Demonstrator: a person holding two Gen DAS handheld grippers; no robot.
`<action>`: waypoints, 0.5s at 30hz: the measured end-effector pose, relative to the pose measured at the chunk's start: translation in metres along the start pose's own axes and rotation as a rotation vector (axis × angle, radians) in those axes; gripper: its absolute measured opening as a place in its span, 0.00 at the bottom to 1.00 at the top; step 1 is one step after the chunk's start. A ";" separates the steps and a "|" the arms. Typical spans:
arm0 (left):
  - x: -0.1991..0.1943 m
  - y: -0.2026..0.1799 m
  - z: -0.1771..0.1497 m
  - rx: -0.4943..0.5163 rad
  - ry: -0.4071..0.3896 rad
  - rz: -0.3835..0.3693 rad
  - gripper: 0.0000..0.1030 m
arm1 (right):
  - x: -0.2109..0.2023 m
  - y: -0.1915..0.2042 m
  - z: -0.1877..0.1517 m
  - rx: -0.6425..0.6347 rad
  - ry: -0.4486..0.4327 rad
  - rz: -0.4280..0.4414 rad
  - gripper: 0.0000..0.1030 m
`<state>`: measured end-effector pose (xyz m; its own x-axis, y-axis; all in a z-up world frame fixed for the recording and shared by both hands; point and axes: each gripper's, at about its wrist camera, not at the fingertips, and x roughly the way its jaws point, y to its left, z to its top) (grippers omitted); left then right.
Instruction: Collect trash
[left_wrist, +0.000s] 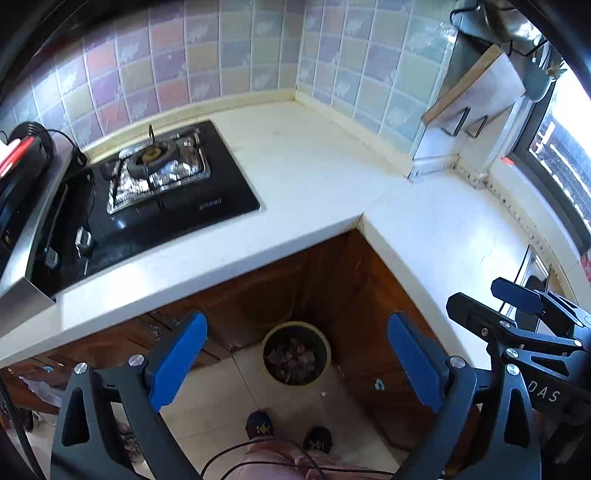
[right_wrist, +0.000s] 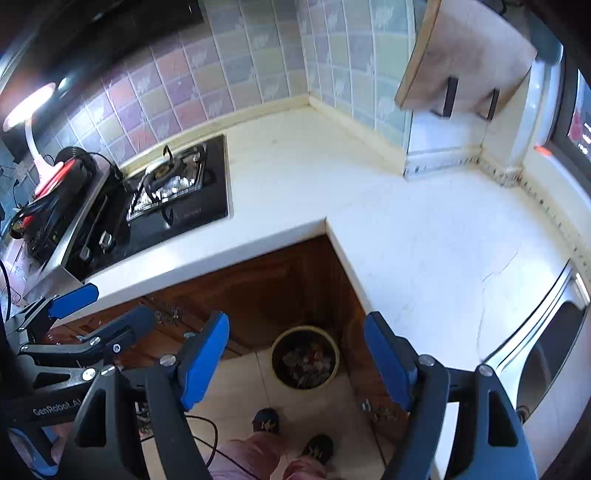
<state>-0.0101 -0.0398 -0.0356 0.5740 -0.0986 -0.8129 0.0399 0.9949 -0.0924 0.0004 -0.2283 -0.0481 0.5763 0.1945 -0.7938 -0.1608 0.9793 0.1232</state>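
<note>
Right gripper body (left_wrist: 546, 395): you can read "DAS" in pale letters, the end of a longer word cut off by the left gripper's frame.
Left gripper body (right_wrist: 55, 404): you can read "GenRobot.AI" in pale letters along its black arm.
Hob (left_wrist: 210, 203): there is a pale brand mark on the black glass front edge, too blurred for you to read in either view.
Shoes (right_wrist: 266, 424): each toe shows a yellow emblem; you cannot read any letters.
</note>
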 end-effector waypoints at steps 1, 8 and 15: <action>-0.006 -0.001 0.003 0.003 -0.018 0.004 0.95 | -0.006 0.001 0.002 -0.001 -0.019 -0.004 0.74; -0.043 -0.012 0.015 -0.005 -0.132 0.069 0.95 | -0.050 0.001 0.016 -0.006 -0.145 -0.006 0.74; -0.059 -0.022 0.021 -0.015 -0.161 0.077 0.95 | -0.067 -0.003 0.018 -0.016 -0.199 -0.007 0.74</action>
<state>-0.0272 -0.0557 0.0266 0.6988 -0.0162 -0.7152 -0.0205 0.9989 -0.0426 -0.0235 -0.2428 0.0154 0.7242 0.1965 -0.6610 -0.1678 0.9799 0.1074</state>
